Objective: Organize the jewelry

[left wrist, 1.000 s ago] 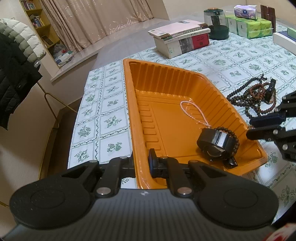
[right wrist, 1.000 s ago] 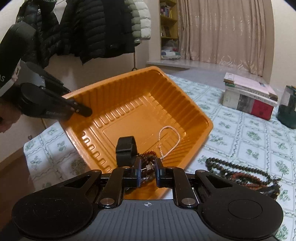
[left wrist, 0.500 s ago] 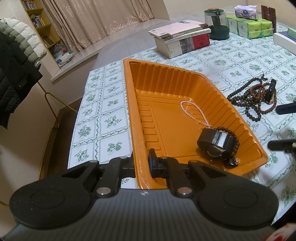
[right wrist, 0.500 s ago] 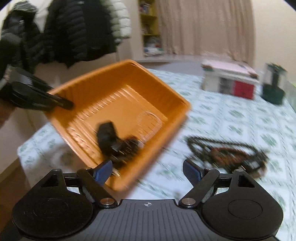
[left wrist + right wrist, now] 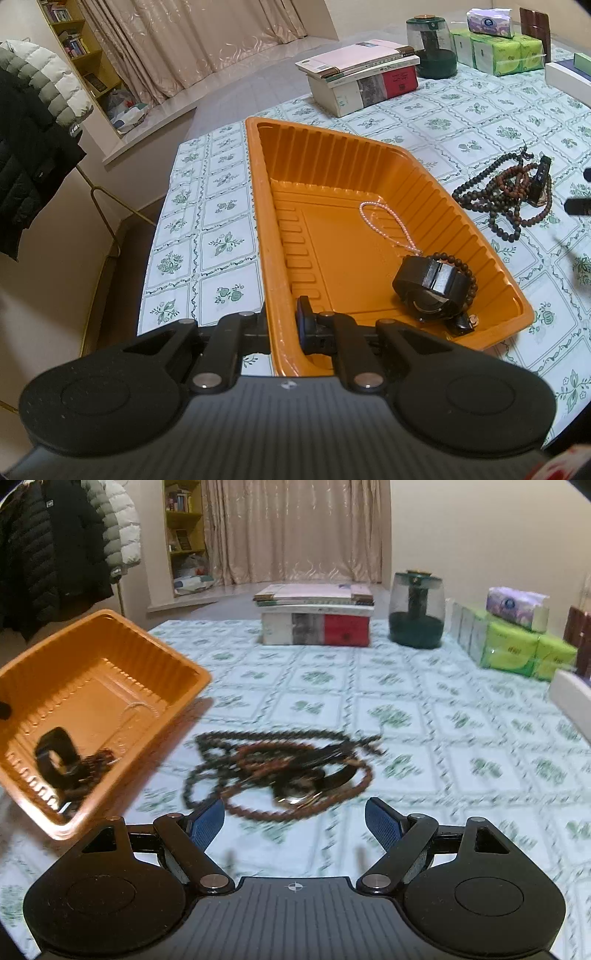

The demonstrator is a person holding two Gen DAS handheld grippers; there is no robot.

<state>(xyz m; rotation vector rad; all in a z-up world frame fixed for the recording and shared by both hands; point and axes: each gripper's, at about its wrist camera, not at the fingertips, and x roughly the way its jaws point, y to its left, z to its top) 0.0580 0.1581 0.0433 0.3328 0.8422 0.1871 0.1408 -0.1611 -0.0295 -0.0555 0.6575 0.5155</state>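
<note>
My left gripper (image 5: pixel 282 325) is shut on the near rim of the orange tray (image 5: pixel 255 206). In the tray lie a black watch (image 5: pixel 430 288), a dark bead bracelet (image 5: pixel 467 273) against it, and a pink bead strand (image 5: pixel 388 225). A tangled pile of dark and brown bead necklaces (image 5: pixel 280 768) lies on the tablecloth to the right of the tray (image 5: pixel 107 614). My right gripper (image 5: pixel 295 819) stands open just short of that pile, nothing between its blue pads. One of its fingers (image 5: pixel 578 205) shows at the right edge of the left wrist view.
A stack of books (image 5: pixel 316 618), a dark green jar (image 5: pixel 415 609) and green tissue packs (image 5: pixel 517 642) stand at the back of the table. A white box (image 5: pixel 569 698) is at the right edge. Jackets (image 5: pixel 29 147) hang beyond the table's left edge.
My right gripper let go of the watch and bracelet in the tray, opened wide and swung right to face the bead pile. The left gripper kept its hold.
</note>
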